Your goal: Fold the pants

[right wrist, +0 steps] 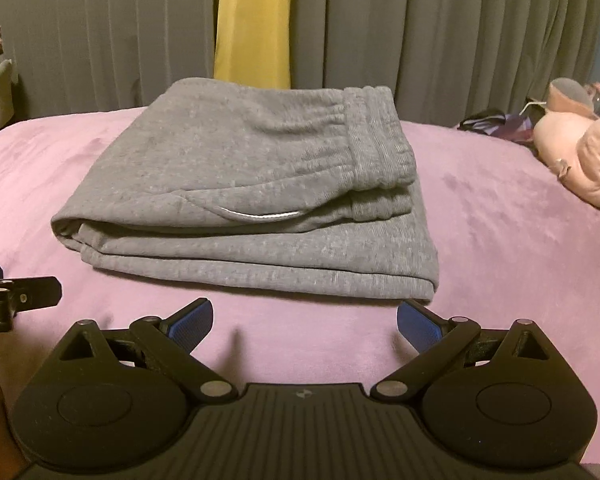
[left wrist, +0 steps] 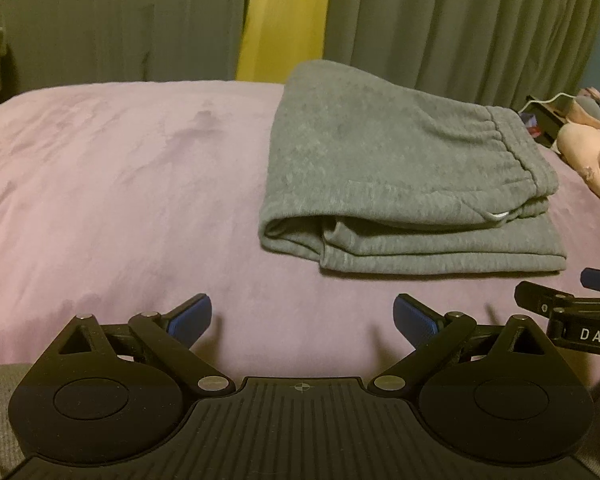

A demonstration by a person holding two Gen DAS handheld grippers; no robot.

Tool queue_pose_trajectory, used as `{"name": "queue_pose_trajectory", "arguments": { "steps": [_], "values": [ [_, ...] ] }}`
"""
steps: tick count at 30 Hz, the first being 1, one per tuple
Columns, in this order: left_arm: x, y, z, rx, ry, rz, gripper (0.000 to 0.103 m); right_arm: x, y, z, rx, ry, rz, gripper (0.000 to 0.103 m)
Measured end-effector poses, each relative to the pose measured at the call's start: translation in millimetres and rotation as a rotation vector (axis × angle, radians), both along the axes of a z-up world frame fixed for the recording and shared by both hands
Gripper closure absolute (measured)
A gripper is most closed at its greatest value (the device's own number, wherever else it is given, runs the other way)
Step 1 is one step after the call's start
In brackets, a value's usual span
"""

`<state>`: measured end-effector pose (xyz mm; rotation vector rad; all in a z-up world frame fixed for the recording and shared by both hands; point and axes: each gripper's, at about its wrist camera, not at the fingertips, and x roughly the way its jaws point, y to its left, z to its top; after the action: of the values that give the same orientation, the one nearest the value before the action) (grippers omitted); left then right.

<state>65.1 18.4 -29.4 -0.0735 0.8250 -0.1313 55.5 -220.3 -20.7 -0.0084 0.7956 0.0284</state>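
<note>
Both jaws stand open, empty, just in front of the folded pants (right wrist: 240, 184): left gripper (left wrist: 302, 322), right gripper (right wrist: 304, 322); folding seems finished.

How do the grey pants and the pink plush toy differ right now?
The grey pants lie folded in flat layers mid-bed; the pink plush toy sits lumpy at the bed's right edge. The pants are directly ahead of the right gripper; the toy is off to the side. Both rest on the purple blanket.

Folded grey pants (right wrist: 256, 184) (waistband on top) lie on pink blanket (right wrist: 500, 240).
</note>
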Motion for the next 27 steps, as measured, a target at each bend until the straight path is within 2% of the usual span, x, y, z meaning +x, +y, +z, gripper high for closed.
{"name": "queue_pose_trajectory", "arguments": {
  "steps": [5, 27],
  "values": [
    [-3, -3, 1, 0.018, -0.017, -0.011, 0.003, -5, -2, 2, 0.004, -0.030, -0.025, 0.004],
    [0, -15, -6, 0.029, -0.001, -0.057, 0.003, -1, 1, -3, 0.004, -0.012, -0.030, 0.004]
  ]
}}
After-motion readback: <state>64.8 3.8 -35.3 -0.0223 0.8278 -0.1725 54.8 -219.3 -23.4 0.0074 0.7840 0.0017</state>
